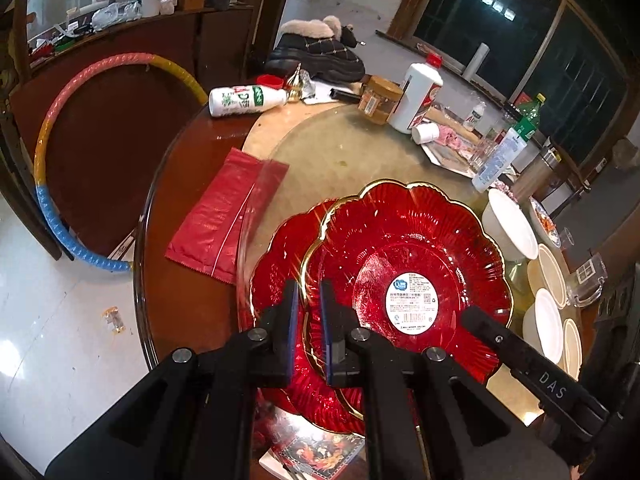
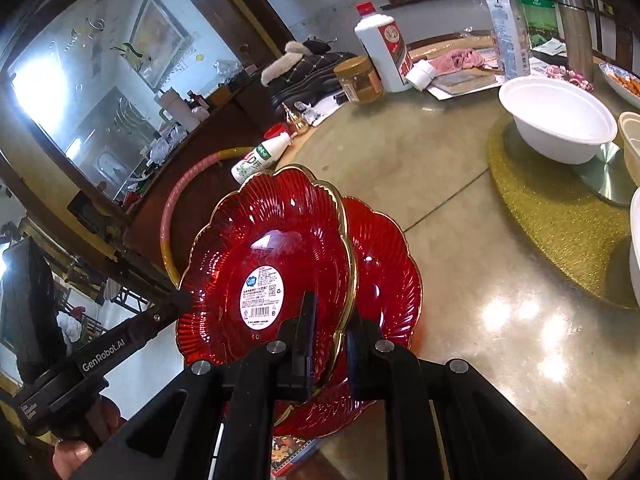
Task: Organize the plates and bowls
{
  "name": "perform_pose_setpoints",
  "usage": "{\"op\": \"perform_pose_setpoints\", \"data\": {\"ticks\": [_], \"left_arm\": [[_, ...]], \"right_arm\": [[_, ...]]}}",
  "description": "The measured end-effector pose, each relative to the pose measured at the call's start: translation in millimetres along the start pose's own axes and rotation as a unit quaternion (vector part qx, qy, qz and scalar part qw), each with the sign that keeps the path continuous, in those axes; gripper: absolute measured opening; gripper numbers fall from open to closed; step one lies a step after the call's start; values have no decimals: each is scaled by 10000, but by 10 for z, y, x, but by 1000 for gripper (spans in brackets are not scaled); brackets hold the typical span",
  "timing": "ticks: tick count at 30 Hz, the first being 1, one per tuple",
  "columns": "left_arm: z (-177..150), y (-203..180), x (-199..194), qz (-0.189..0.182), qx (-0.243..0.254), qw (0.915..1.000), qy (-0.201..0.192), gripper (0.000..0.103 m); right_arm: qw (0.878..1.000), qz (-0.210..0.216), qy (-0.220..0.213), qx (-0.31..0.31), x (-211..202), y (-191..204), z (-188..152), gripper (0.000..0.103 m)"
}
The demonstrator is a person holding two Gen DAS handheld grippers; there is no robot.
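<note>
Above a second red plate (image 1: 280, 280), scalloped gold-rimmed red plate (image 1: 412, 256), white label, apparently clamped by both tools (image 1: 309, 292) (image 2: 330, 320).

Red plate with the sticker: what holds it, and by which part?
Both grippers: the left gripper and right gripper each clamp the red plate's gold scalloped rim, on opposite sides.

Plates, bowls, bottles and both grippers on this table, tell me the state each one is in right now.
Top red plate: tilted, held at two edges, label sticker facing up.
Lower red plate: lying under it.
Left gripper: shut on the top red plate's rim.
Right gripper: shut on the opposite rim.
Large white bowl: upright, empty.
Milk bottle: lying on its side, capped.
White liquor bottle: upright, capped.
</note>
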State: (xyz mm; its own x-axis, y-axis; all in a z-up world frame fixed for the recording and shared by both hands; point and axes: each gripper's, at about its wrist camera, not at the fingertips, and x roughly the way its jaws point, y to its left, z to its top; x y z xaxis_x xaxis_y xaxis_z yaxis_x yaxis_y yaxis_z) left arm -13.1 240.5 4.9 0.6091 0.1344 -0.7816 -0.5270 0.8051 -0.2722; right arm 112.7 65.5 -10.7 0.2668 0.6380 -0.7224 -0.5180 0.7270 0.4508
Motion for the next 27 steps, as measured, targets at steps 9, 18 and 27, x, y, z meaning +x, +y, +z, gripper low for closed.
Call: {"op": "perform_pose_setpoints", "data": {"ticks": [9, 18, 27], "left_arm": [[-64, 6, 145, 212, 8, 9997, 105, 7], [-113, 31, 261, 329, 23, 9993, 180, 7], [-145, -12, 298, 474, 141, 9987, 128, 8]], "right_arm": [[9999, -24, 151, -3, 149, -46, -3, 12], [9997, -100, 216, -53, 262, -67, -19, 12], [9992, -237, 257, -182, 297, -47, -33, 13]]}}
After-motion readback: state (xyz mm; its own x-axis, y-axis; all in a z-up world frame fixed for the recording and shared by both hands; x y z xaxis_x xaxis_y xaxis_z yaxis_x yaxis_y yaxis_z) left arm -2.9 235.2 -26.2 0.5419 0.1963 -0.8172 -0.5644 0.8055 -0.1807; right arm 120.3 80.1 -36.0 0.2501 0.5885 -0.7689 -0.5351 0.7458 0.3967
